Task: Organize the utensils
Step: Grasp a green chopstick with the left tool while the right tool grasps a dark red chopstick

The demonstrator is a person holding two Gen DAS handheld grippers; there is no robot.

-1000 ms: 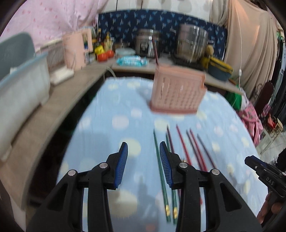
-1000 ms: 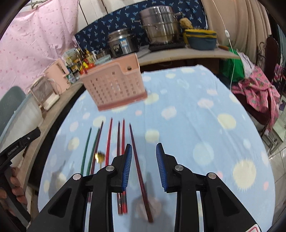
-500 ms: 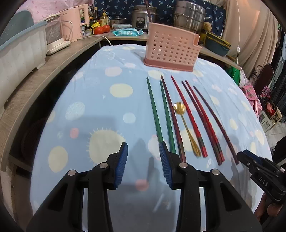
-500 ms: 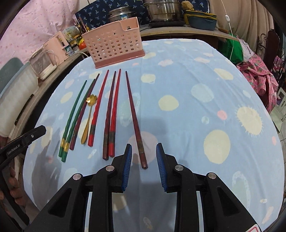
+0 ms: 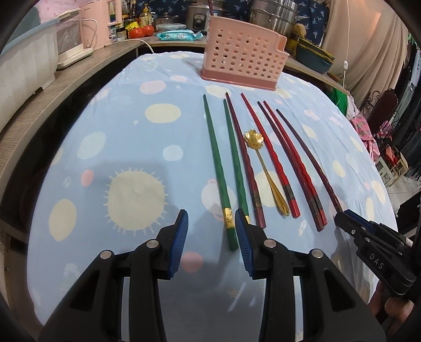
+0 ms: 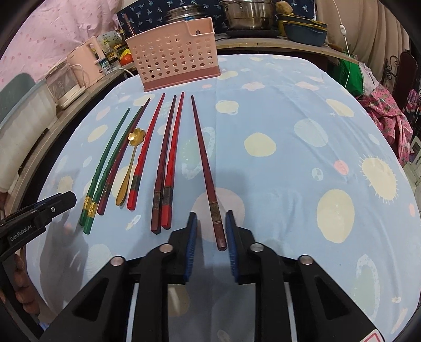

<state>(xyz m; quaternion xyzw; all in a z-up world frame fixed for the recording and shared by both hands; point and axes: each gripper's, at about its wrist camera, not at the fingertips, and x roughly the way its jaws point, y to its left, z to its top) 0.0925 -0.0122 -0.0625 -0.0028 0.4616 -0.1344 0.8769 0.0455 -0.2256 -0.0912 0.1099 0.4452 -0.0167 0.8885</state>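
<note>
- While both tongs hover low over the near edge of the counter (image 5: 136, 136), each sits released, blue pads apart, nothing gripped.
- Left tongs (image 5: 210, 231): jaws spread, the butt end of the leftmost green chopstick (image 5: 218, 171) lies on the cloth between the pads, closer to the right pad; contact cannot be told.
- Right tongs (image 6: 210, 231): jaws spread either side of the butt end of the lone dark red chopstick (image 6: 204, 163), which lies flat on the cloth; no squeeze visible.
- In the left wrist view the right tongs show at the lower right, tip near that same dark red chopstick's end; in the right wrist view the left tongs show at the left edge, near the green butts.
- Utensils lie in a row on the blue dotted cloth, tips pointing away: second green chopstick (image 5: 235, 160) just beside the first, then a dark red one (image 5: 243, 157), a gold spoon (image 5: 265, 171) with flower-shaped bowl, a bright red chopstick (image 5: 268, 152), then a dark and red pair (image 5: 292, 163) touching side by side.
- Pink perforated utensil holder (image 5: 244, 55) stands upright past the chopstick tips, at the far side of the cloth.
- Behind it: steel pots (image 6: 247, 13), a pink appliance (image 5: 98, 23), tomatoes (image 5: 140, 31) on a back shelf.
</note>
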